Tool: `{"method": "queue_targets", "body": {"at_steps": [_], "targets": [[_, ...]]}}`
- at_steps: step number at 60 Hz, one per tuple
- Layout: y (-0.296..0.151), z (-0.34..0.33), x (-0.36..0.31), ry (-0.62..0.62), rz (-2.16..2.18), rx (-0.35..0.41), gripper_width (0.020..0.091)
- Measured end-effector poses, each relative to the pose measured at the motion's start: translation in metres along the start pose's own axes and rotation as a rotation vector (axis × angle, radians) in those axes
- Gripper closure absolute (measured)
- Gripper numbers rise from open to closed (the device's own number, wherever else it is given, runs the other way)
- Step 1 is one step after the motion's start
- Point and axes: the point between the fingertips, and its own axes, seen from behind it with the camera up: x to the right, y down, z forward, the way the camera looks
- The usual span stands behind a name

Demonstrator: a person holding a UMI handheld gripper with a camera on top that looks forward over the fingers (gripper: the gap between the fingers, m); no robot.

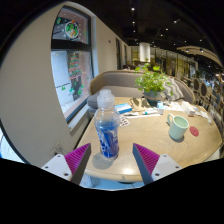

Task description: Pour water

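Fingers of the gripper [112, 160] stood apart, their magenta pads flanking a clear plastic bottle [106, 128] (blue label, pale cap) upright on the smooth wooden table [150, 135]. Beyond, rightward, sat a rounded pale-green cup [178, 126]; farther, a leafy potted plant [153, 83].

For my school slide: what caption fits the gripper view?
Open gripper with a water bottle between its fingers, cup beyond.

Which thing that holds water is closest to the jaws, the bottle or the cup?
The water bottle with the blue label. It stands between the open jaws, while the pale green cup sits farther off on the table, beyond them.
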Motion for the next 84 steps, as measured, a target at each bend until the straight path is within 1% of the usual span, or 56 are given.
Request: {"method": "queue_targets", "body": {"at_steps": [4,9,15,17,20,22,23,24,27,33,36,37,47,53,59,66,72,79,84], "targets": [[-0.013,0.022,-0.009,0.013,0.022,0.030,0.0243],[-0.022,0.051,-0.014,0.032,0.028,0.048,0.0242],[-0.027,0.083,-0.010,0.070,0.018,0.070,0.0270],[-0.028,0.089,-0.010,0.074,0.015,0.079,0.0304],[-0.029,0.097,-0.014,0.066,0.001,0.092,0.0412],[-0.031,0.105,-0.011,0.077,-0.005,0.099,0.0517],[-0.032,0.106,-0.009,0.086,-0.008,0.106,0.0582],[-0.033,0.106,-0.008,0.090,-0.010,0.111,0.0603],[-0.034,0.107,-0.010,0.083,-0.008,0.120,0.0619],[-0.034,0.109,-0.012,0.078,-0.006,0.119,0.0688],[-0.034,0.109,-0.011,0.078,-0.014,0.115,0.0709],[-0.034,0.109,-0.012,0.074,-0.021,0.115,0.0730],[-0.049,0.101,-0.018,0.044,-0.018,0.106,0.0737],[-0.074,0.088,-0.008,0.020,0.031,0.149,0.0738],[-0.114,0.073,0.001,-0.033,0.164,0.194,0.0738],[-0.159,0.059,0.026,-0.169,0.414,0.244,0.0739],[-0.191,0.054,0.046,-0.292,0.652,0.256,0.0739],[-0.210,0.056,0.081,-0.437,0.992,0.252,0.0739],[-0.212,0.065,0.113,-0.527,1.228,0.253,0.0741]]}}
